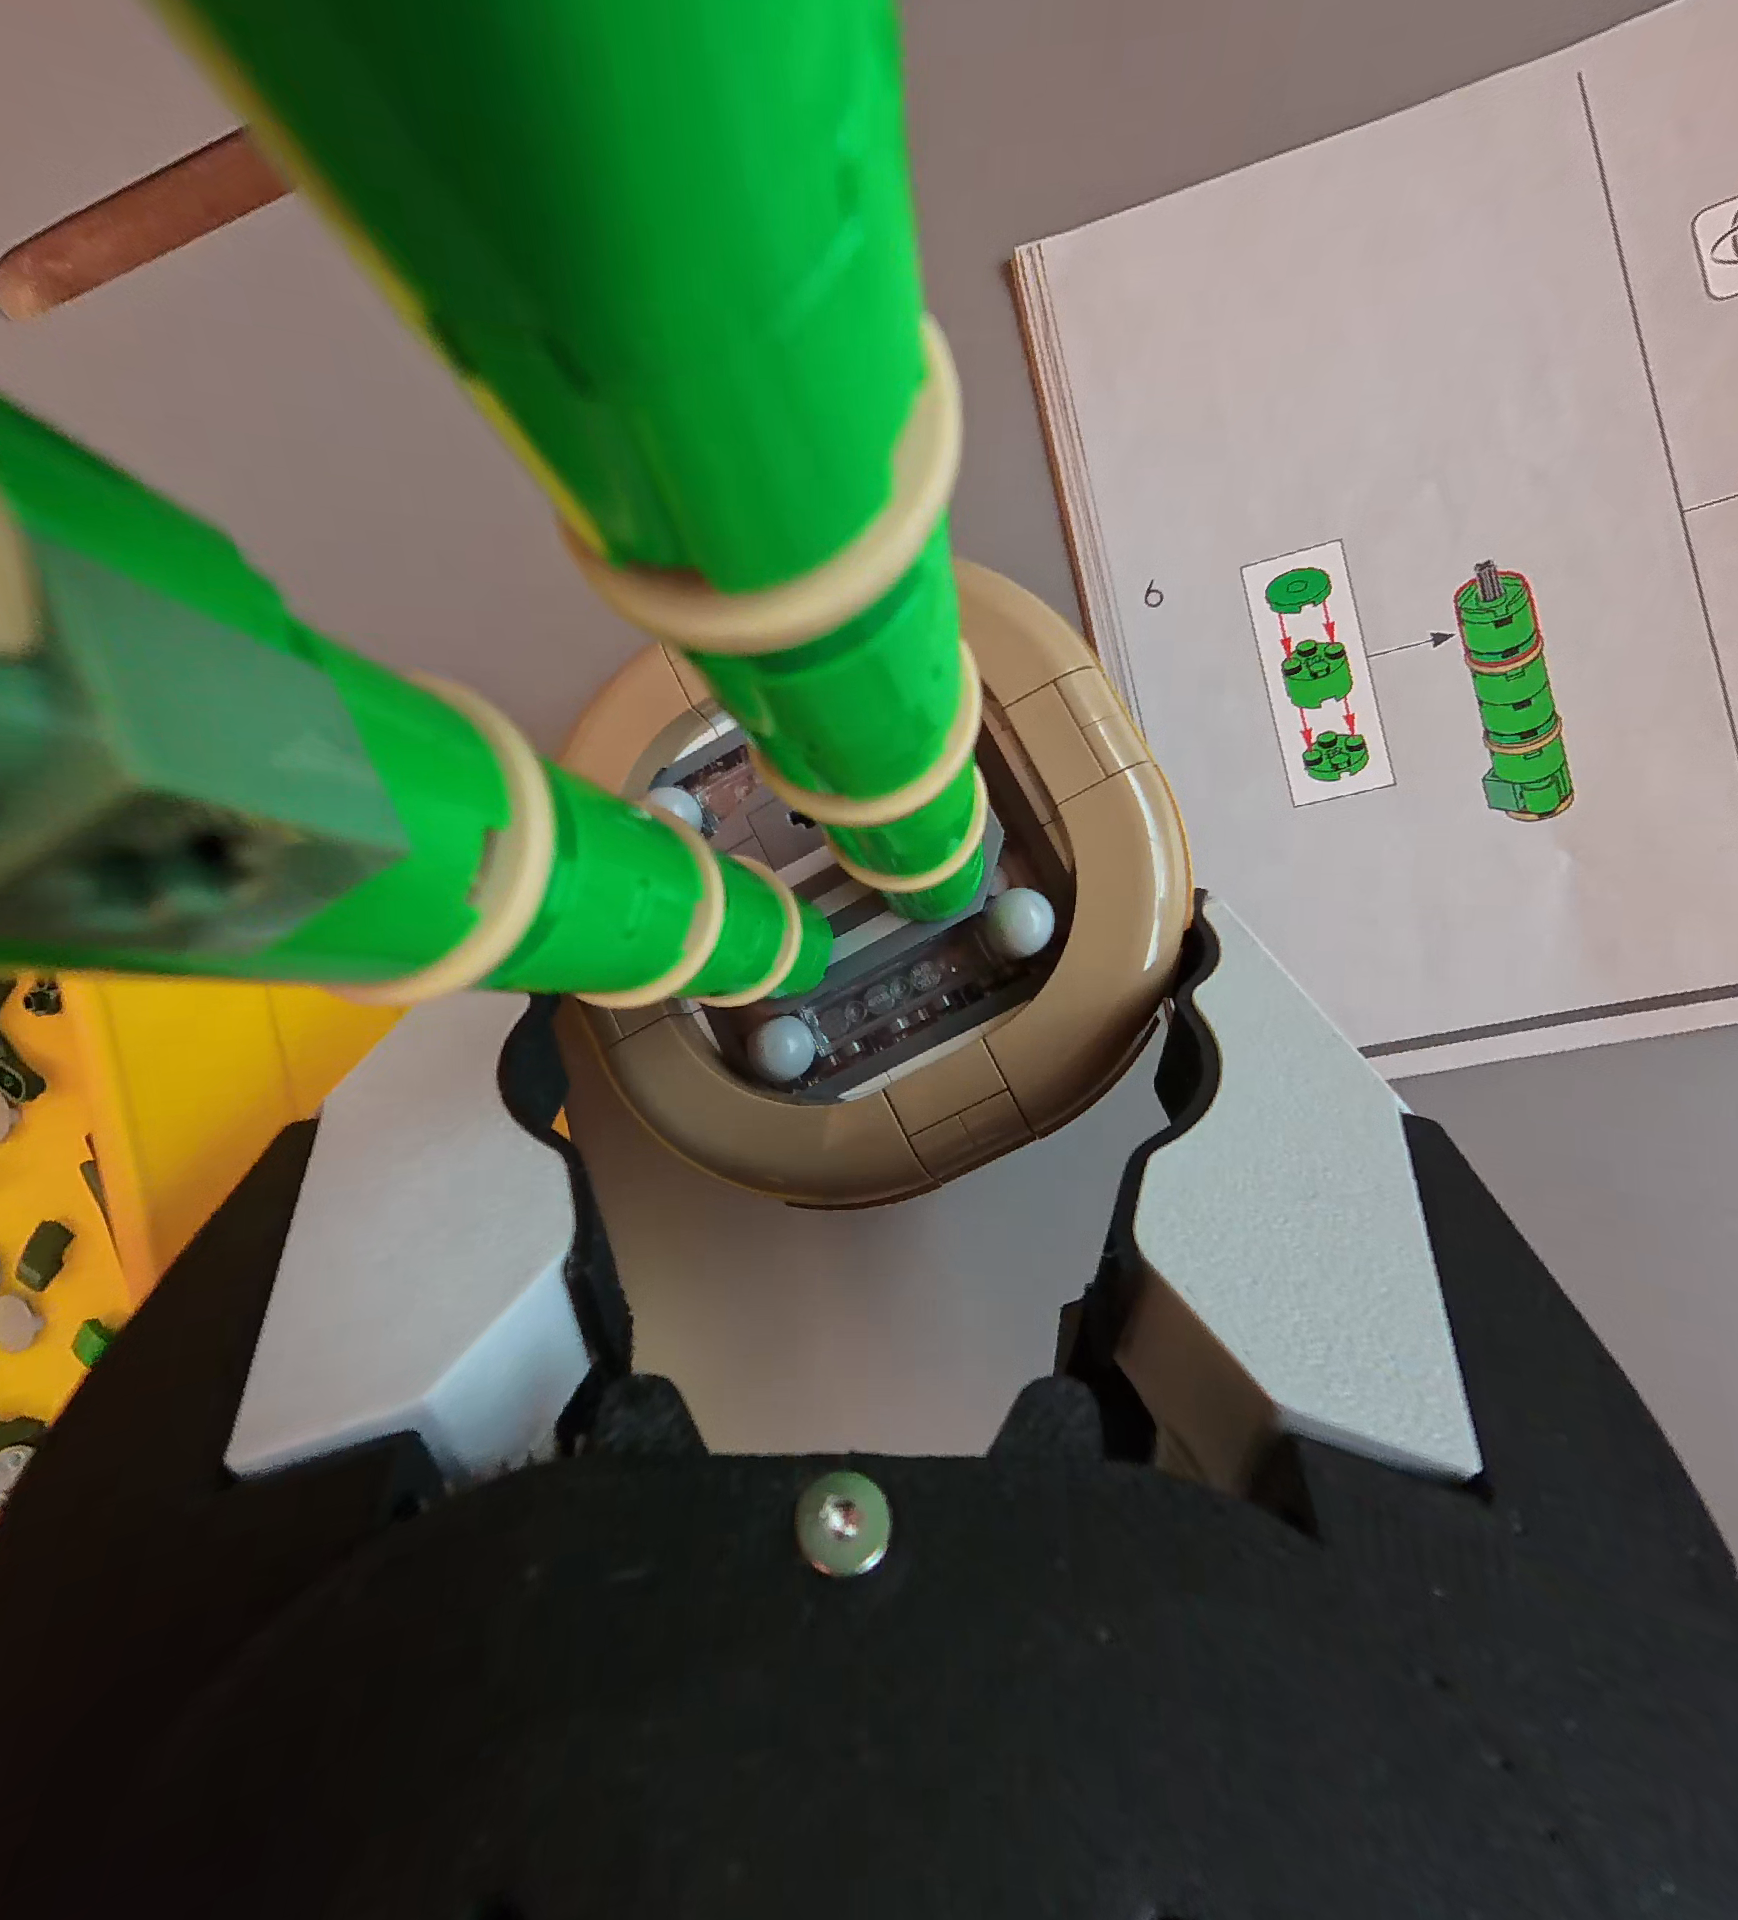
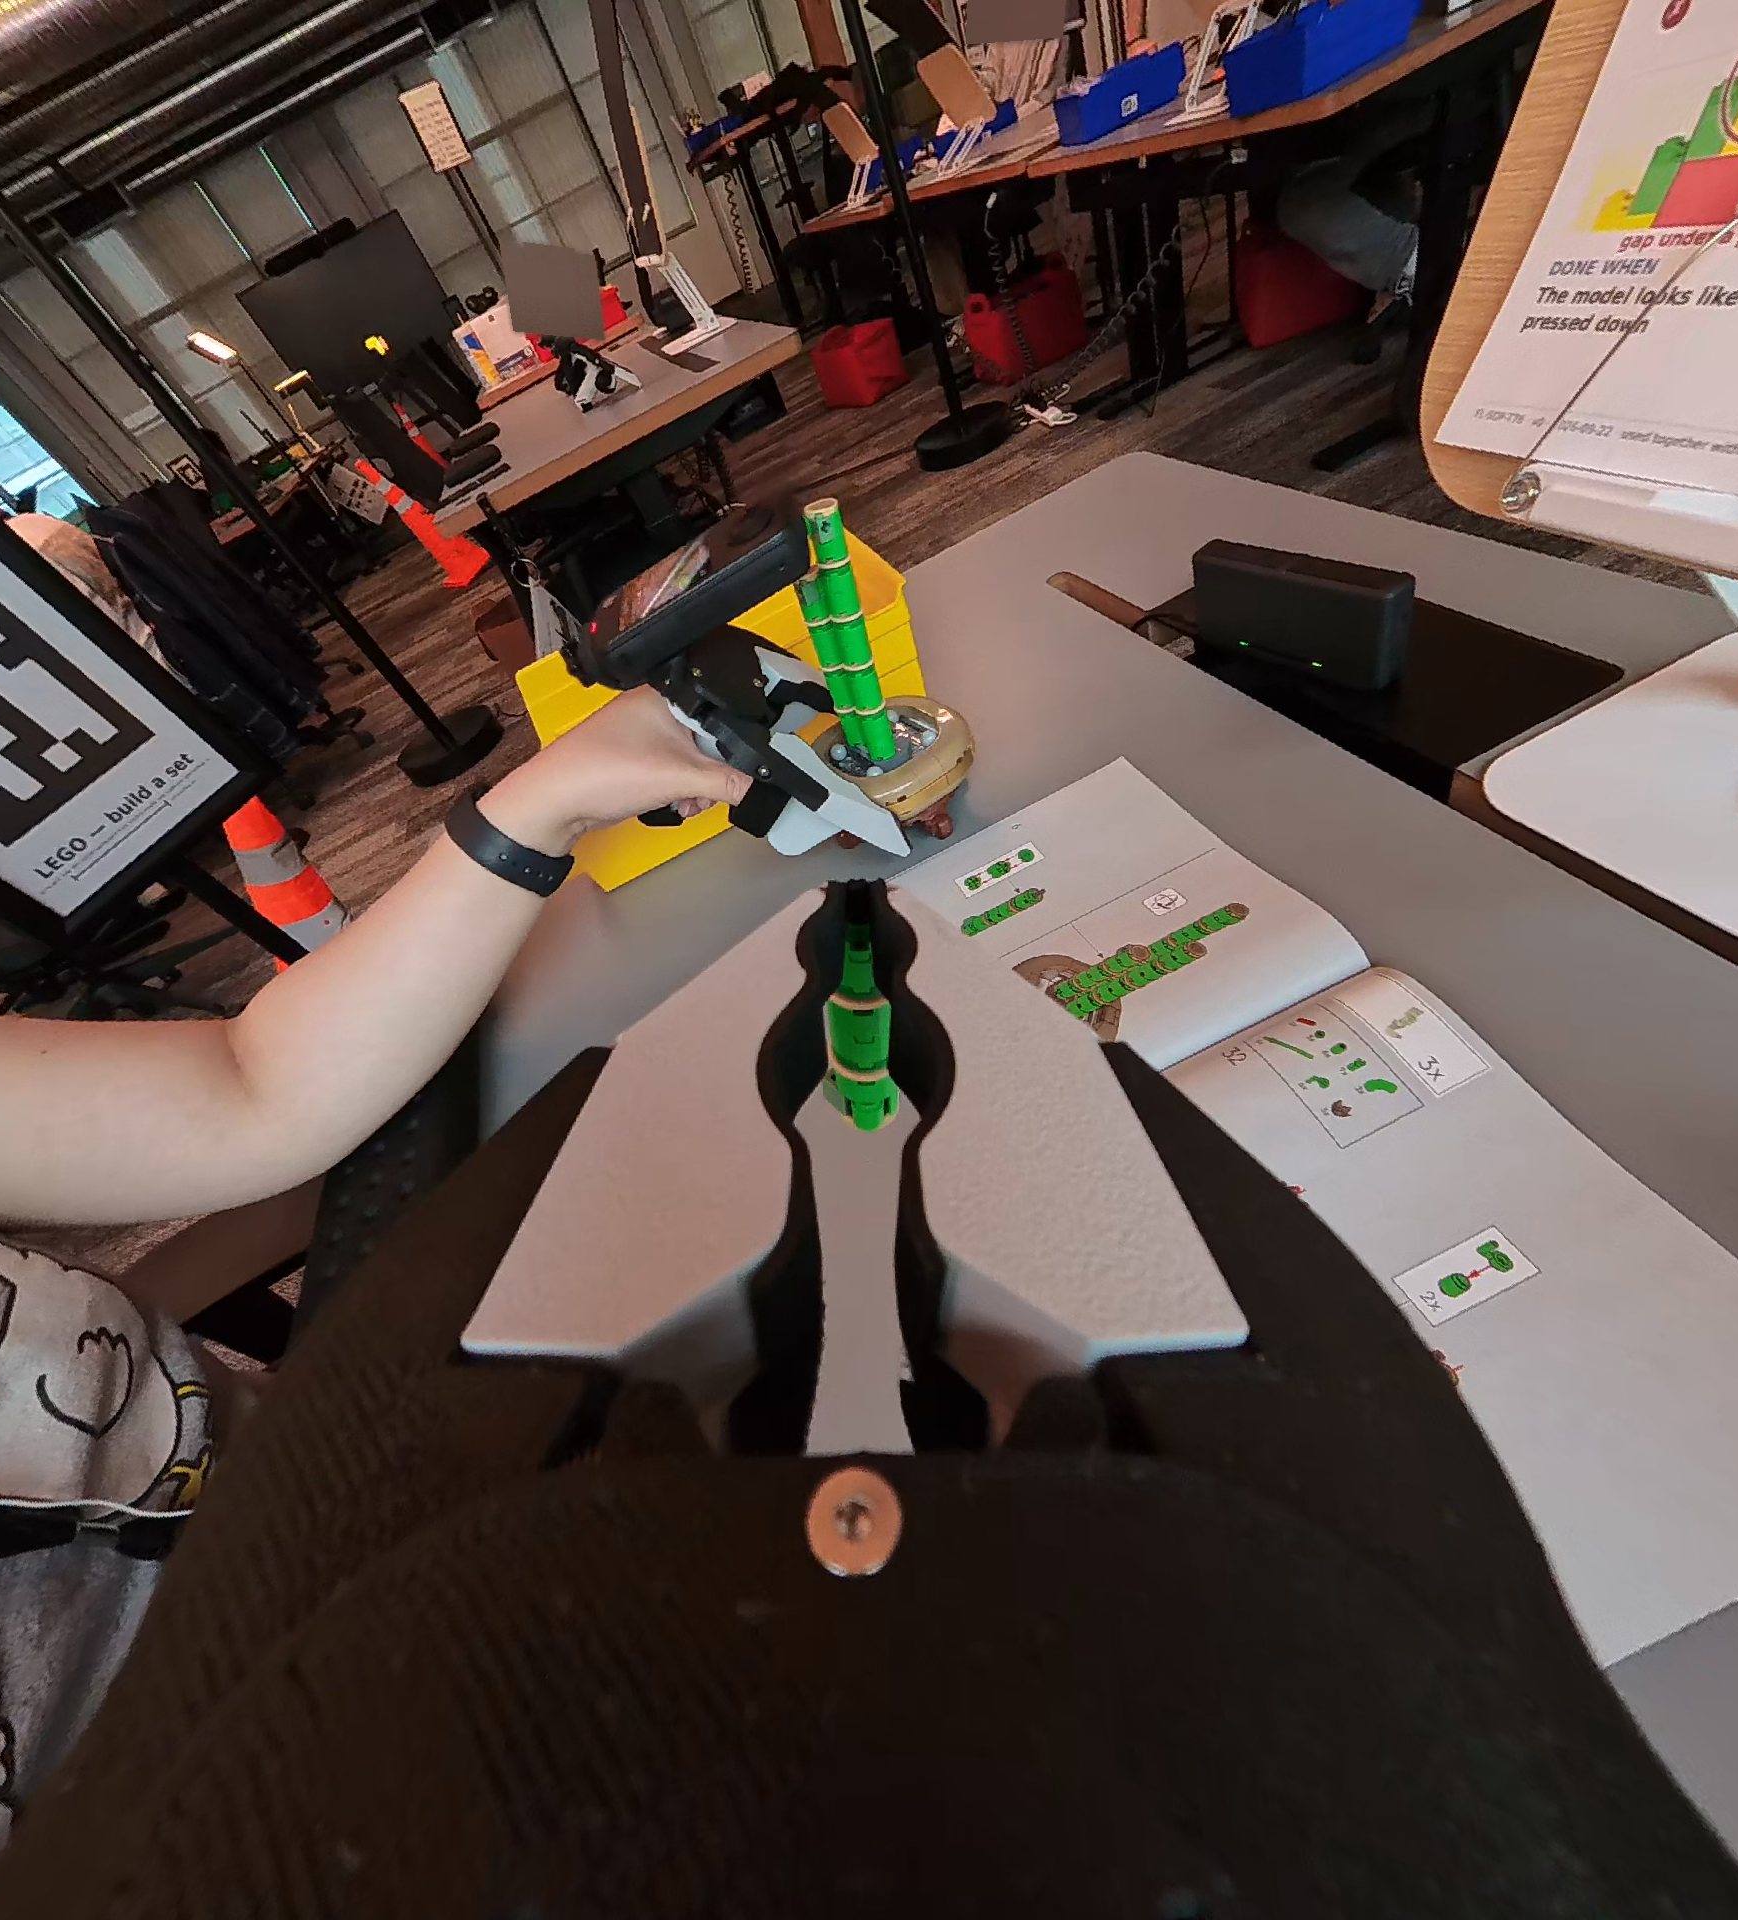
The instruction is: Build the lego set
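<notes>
A tan lego pot [image 1: 1083, 831] stands on the grey table with two green bamboo stalks in it, one tall [image 1: 740, 364] and one leaning left [image 1: 584, 894]. My left gripper [image 1: 860, 997] is shut on the pot, one finger against each side. In the right wrist view the pot [image 2: 932, 753], its stalks [image 2: 849, 665] and the left gripper [image 2: 860, 800] sit at the table's far edge. My right gripper [image 2: 857, 899] is shut on a short green bamboo stalk [image 2: 857, 1039]. It holds the stalk between its fingers, above the table and short of the pot.
An open instruction booklet [image 1: 1467, 468] lies right of the pot and shows in the right wrist view [image 2: 1312, 1143] too. A yellow tray [image 1: 190, 1091] with loose pieces sits left [image 2: 574, 696]. A black box [image 2: 1301, 613] sits in a recess. A person's forearm [image 2: 325, 1029] reaches in from the left. One gripper's finger ends stand about 35 centimetres off the other's.
</notes>
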The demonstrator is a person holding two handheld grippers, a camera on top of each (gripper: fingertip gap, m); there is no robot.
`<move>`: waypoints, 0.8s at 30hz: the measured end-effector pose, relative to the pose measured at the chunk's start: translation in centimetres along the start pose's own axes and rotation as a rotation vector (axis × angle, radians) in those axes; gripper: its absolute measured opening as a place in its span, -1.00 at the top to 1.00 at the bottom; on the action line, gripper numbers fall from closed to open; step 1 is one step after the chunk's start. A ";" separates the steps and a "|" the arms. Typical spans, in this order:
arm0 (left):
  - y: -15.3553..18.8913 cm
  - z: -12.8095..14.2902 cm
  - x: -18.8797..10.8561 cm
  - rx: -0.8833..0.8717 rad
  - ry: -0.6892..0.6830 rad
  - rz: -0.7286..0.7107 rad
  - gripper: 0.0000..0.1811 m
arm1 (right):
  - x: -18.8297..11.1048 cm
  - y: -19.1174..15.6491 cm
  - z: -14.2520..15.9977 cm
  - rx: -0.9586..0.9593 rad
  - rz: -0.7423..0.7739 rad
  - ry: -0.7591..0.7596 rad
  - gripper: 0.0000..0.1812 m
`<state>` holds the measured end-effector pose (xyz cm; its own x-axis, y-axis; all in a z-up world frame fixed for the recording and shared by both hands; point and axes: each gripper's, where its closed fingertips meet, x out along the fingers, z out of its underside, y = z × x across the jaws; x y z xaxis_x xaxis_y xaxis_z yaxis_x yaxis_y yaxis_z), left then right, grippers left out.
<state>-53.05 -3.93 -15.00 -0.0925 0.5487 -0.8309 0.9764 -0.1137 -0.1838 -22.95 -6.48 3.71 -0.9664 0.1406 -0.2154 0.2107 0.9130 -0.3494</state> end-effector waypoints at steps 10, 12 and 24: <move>0.4 0.8 -0.5 -0.032 0.055 -0.005 -0.28 | -0.3 -0.5 -0.4 -0.009 -0.014 0.013 0.97; 0.5 1.1 -0.6 -0.036 0.062 -0.005 -0.28 | -0.4 -0.6 -0.5 -0.008 -0.017 0.017 0.97; 1.2 3.2 -2.2 -0.039 0.077 -0.009 -0.28 | -0.1 -0.4 -0.1 0.002 -0.021 0.002 0.97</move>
<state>-52.32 -7.92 -15.12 -0.0873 0.6114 -0.7865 0.9825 -0.0774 -0.1693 -22.93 -6.82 3.93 -0.9709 0.1221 -0.2062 0.1905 0.9152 -0.3552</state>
